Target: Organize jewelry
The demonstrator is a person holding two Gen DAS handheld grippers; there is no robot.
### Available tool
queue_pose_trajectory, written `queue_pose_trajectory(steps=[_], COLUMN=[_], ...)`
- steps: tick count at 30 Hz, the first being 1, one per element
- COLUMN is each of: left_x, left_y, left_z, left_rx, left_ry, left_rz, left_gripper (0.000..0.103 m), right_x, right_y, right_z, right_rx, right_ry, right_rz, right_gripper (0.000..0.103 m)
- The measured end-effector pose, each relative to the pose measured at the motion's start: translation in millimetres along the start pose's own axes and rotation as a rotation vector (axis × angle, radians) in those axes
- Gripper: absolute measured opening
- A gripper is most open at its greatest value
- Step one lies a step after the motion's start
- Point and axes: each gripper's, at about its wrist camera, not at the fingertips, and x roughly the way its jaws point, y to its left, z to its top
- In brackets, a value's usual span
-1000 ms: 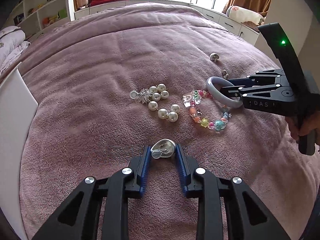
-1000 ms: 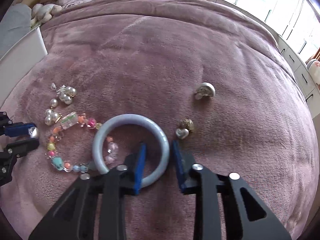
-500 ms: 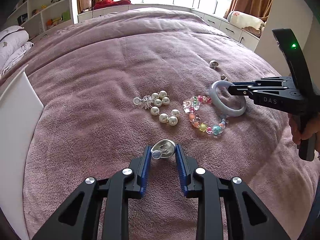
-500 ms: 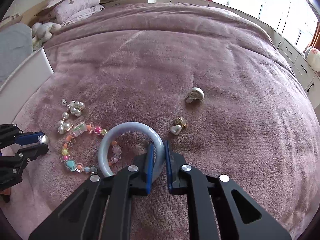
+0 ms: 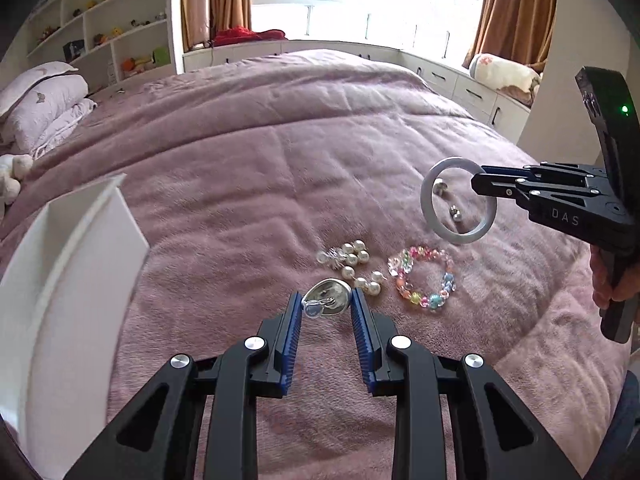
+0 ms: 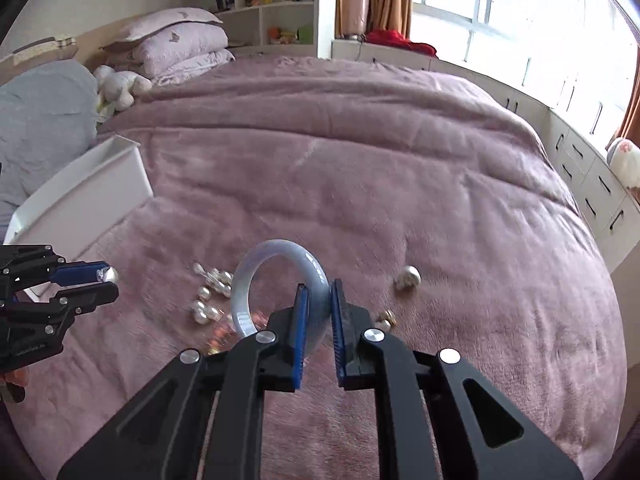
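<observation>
My left gripper (image 5: 326, 300) is shut on a silver shell-shaped earring (image 5: 328, 302) and holds it above the mauve bedspread (image 5: 260, 184). My right gripper (image 6: 318, 296) is shut on a pale blue-grey bangle (image 6: 276, 280), lifted off the bed; the bangle also shows in the left wrist view (image 5: 458, 200). A pearl piece (image 5: 354, 266) and a coloured bead bracelet (image 5: 422, 278) lie on the bedspread just beyond the left gripper. A silver earring (image 6: 408, 278) and small gold and silver studs (image 6: 386, 320) lie to the right of the bangle.
A white open box (image 5: 76, 280) stands at the left, also seen in the right wrist view (image 6: 84, 196). Pillows (image 6: 176, 44) and a plush toy (image 6: 120, 84) lie at the bed's head. Shelves and window-side drawers (image 6: 592, 176) ring the bed.
Both grippers have risen off the bed. The right gripper lifted the bangle clear of the bead bracelet. The left gripper lifted the silver earring, and the white box came further into view.
</observation>
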Motion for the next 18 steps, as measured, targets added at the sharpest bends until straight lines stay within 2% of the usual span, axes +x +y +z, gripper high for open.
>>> queue_pose_trajectory(steps=[6,18], left_x=[-41,-97], left_y=[36,148], left_z=[7,-7], left_rx=[-0.052,-0.171], left_ry=[-0.044,-0.046], left_rz=[0.046,0.194], left_gripper=[0.030,0.030], right_x=[-20,-9], right_y=[43,150], right_z=[33,89], right_rx=[-0.039,-0.149], right_ry=[-0.067,-0.109], right_rz=[0.067,0.202], right_gripper=[0.012,0.012])
